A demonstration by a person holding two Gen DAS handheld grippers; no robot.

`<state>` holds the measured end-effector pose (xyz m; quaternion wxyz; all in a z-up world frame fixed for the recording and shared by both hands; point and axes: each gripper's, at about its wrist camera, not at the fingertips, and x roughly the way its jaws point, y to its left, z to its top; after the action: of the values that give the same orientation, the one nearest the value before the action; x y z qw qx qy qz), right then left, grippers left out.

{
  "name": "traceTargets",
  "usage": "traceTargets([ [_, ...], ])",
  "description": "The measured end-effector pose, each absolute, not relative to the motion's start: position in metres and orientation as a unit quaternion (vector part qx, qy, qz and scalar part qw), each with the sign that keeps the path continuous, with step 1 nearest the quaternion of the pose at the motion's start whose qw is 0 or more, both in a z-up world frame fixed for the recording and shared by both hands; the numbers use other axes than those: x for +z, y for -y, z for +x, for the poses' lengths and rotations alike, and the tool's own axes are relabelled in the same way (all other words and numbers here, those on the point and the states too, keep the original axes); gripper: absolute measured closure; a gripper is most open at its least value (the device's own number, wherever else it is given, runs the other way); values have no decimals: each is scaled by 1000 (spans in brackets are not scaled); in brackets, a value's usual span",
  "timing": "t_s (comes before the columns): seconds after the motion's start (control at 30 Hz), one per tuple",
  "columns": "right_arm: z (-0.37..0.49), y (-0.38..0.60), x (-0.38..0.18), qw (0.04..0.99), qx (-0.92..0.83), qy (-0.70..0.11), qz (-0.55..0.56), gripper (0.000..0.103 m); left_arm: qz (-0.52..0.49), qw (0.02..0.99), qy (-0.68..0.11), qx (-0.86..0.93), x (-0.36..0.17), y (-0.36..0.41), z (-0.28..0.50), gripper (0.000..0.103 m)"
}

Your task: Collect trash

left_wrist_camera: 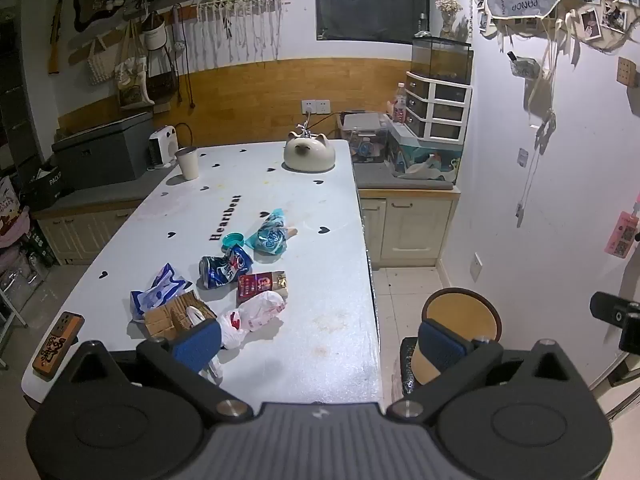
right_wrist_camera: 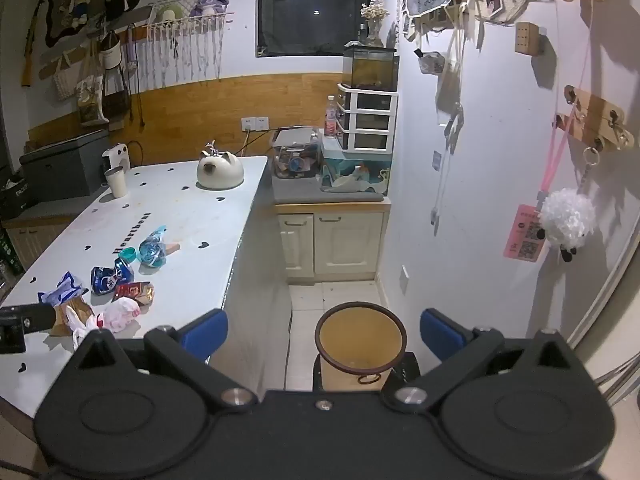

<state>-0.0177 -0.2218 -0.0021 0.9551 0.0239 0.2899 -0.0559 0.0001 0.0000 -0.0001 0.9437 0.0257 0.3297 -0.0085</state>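
Observation:
Trash lies in a cluster on the white table [left_wrist_camera: 320,320]: a crushed blue can [left_wrist_camera: 224,270], a red packet [left_wrist_camera: 260,285], a white plastic bag [left_wrist_camera: 256,312], a blue-white wrapper [left_wrist_camera: 158,294], a torn cardboard piece [left_wrist_camera: 176,316], a teal wrapper [left_wrist_camera: 270,234] and a teal cap [left_wrist_camera: 233,239]. A tan bin [right_wrist_camera: 360,344] stands on the floor right of the table. My left gripper [left_wrist_camera: 320,346] is open and empty above the table's near edge. My right gripper [right_wrist_camera: 323,334] is open and empty above the bin. The can also shows in the right wrist view [right_wrist_camera: 111,275].
A phone [left_wrist_camera: 58,338] lies at the table's near left corner. A cup [left_wrist_camera: 188,162] and a cat-shaped ceramic pot [left_wrist_camera: 308,154] stand at the far end. Cabinets [right_wrist_camera: 332,240] with a fish tank and drawers fill the back right corner. The wall [right_wrist_camera: 500,200] is close on the right.

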Motion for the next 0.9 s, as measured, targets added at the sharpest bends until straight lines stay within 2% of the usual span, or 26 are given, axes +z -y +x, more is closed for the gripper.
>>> traceTargets([
  [0.9,-15,221,-3,954,-57,-293,20,0,26,943,-330,-9,0,0,0,0],
])
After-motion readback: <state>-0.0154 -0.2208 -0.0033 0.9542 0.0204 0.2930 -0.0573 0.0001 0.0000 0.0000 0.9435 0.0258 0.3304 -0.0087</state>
